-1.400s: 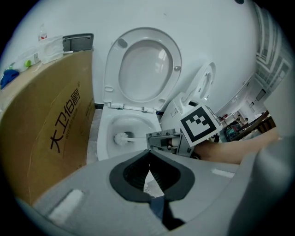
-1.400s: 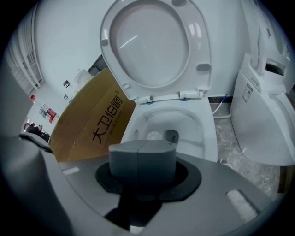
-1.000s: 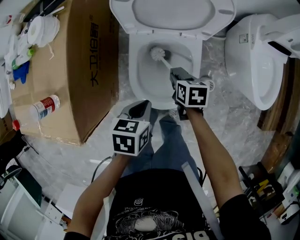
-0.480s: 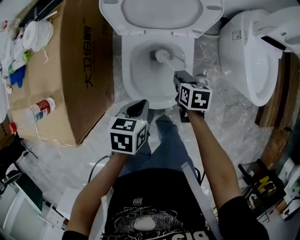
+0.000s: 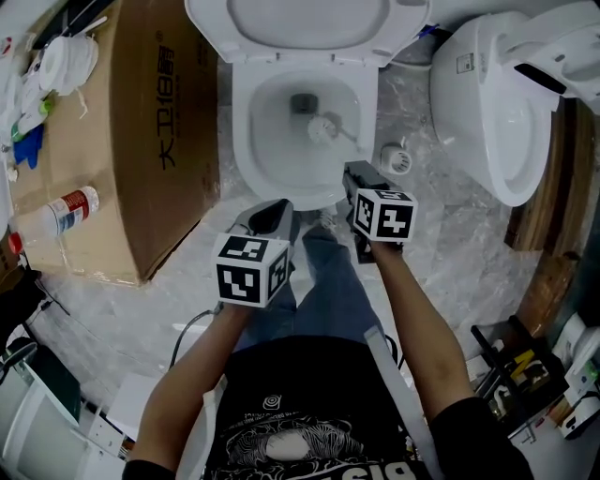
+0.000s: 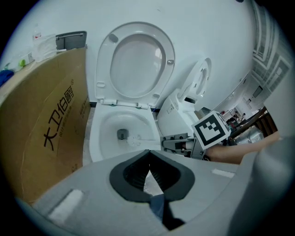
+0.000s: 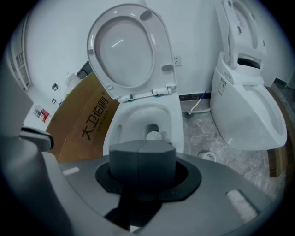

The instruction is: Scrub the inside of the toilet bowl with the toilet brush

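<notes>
While right gripper (image 5: 356, 172) clamps toilet brush (image 5: 323, 128), its head slid nearer; left gripper (image 5: 272, 216) closed.

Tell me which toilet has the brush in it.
The left toilet, beside the box: the brush is inside it. The right toilet holds none.

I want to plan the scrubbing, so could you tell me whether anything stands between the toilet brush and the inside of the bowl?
Nothing visible does. The seat is raised, and the toilet brush, held by the right gripper, already has its head down inside the bowl near the drain.
</notes>
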`<state>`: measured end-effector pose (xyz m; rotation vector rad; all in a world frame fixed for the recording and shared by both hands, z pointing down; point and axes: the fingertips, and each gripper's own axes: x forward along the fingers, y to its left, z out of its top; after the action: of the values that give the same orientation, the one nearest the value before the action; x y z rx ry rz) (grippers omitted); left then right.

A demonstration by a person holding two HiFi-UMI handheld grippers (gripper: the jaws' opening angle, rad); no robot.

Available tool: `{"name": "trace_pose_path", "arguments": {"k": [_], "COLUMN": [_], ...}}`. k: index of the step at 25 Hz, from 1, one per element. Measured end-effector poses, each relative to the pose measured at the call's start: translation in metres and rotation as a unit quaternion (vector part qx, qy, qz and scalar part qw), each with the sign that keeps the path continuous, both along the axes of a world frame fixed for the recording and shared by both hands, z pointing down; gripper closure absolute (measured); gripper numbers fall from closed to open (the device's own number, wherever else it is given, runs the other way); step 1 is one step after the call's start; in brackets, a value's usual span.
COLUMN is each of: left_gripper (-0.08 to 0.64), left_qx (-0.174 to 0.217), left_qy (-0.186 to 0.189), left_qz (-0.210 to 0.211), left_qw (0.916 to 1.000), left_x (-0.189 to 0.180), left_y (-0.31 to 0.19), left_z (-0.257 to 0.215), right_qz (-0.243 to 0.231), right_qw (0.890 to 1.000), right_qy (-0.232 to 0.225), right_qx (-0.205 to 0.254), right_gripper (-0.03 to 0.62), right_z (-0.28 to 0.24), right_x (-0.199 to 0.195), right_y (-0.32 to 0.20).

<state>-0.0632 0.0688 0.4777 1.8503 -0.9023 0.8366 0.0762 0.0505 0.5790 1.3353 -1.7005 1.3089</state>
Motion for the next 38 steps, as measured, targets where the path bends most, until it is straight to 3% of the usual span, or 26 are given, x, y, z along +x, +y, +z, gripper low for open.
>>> {"name": "trace_pose_path", "arguments": {"k": [7,14,22,31,38], "left_gripper": [0.566,0.566,0.566,0.566,0.566], "left_qx": [0.001,-0.001,-0.005,-0.026,-0.013], "left_qy": [-0.003,-0.007,0.003,-0.012,-0.015], "left_qz": [-0.014,-0.027,-0.038,-0.025,-0.016], "left_qw": [0.9999,0.9996,0.9993,0.9993,0.9997], "left_x": [-0.005,-0.016,-0.017,-0.033,-0.030], "left_y": [0.003,0.008,0.005,0.014,0.007], "left_z": [-0.001,-0.001,0.005,0.016,0.011], "right_qz": [-0.004,-0.009,-0.017,0.033,0.028], "right_qw": [0.999,0.999,1.000,0.999,0.999], "right_qy": [-0.028,-0.043,-0.010,-0.007,-0.026], "right_qx": [-0.030,-0.019,-0.021,-0.023,-0.036], "right_gripper": [0.442,0.442,0.440,0.442,0.442], "right_z": [0.006,0.007,0.024,0.055,0.037], "right_x": [-0.025,-0.059,-0.043,-0.032,-0.032], "right_y": [0.039,0.021,-0.001,-0.038,-0.012]}}
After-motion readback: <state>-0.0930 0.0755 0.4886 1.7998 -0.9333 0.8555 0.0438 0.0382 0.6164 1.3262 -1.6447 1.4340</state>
